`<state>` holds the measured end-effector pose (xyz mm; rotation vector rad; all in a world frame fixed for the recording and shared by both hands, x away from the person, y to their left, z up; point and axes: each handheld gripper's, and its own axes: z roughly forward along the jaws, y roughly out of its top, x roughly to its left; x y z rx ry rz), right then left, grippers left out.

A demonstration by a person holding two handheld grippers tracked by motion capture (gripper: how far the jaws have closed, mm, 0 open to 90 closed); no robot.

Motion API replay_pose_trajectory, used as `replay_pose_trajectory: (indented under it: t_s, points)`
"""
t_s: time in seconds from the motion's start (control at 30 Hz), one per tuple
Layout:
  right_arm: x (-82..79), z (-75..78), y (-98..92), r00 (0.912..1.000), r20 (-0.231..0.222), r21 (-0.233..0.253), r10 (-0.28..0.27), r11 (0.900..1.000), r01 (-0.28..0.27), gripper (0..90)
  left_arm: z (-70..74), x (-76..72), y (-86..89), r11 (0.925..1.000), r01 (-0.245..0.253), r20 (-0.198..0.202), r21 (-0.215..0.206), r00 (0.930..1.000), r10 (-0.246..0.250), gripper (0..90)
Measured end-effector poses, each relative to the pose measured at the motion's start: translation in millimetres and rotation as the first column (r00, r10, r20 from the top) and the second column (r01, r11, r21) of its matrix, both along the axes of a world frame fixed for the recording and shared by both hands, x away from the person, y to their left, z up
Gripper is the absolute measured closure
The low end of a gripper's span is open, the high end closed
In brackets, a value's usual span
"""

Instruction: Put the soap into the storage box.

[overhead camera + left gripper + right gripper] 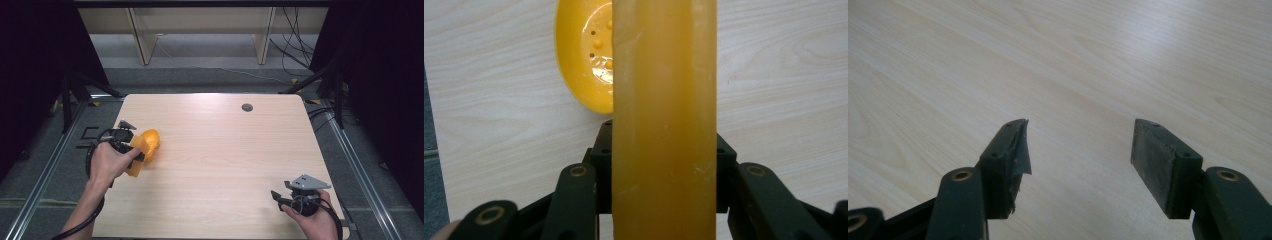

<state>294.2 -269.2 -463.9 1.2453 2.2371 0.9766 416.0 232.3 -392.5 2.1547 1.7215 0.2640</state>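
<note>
The pale wood tabletop (220, 165) carries the work, with a small round grommet (247, 107) near its far edge. Toward its left side sits a yellow dish (151, 140), oval, glossy inside, with small holes and bumps on its floor as the left gripper view shows it (584, 65). Just beside it, on the near side, an amber bar (135, 159) is held in the left claw (131, 150); in the left gripper view the bar (664, 120) runs lengthwise up the middle, clamped between the two black jaws, and its far end overlaps the dish's right part. Whether bar and dish touch cannot be told. The left hand (107, 162) grips the tool from behind. Well apart, at the tabletop's near right corner, the right hand (315, 220) holds the right claw (278, 196), whose jaws stand wide apart over bare wood (1078, 150), gripping nothing.
</note>
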Motion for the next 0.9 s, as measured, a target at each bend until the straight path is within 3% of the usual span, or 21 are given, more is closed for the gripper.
replay_pose_trajectory:
  t_s: [0.9]
  points:
    - [-0.2,0.0,-0.3,1.0000,0.000,0.002,0.001,1.000,-0.001,40.2,3.6,21.3,-2.5,0.9994,-0.034,0.001,0.009,0.9994,0.034,60.3]
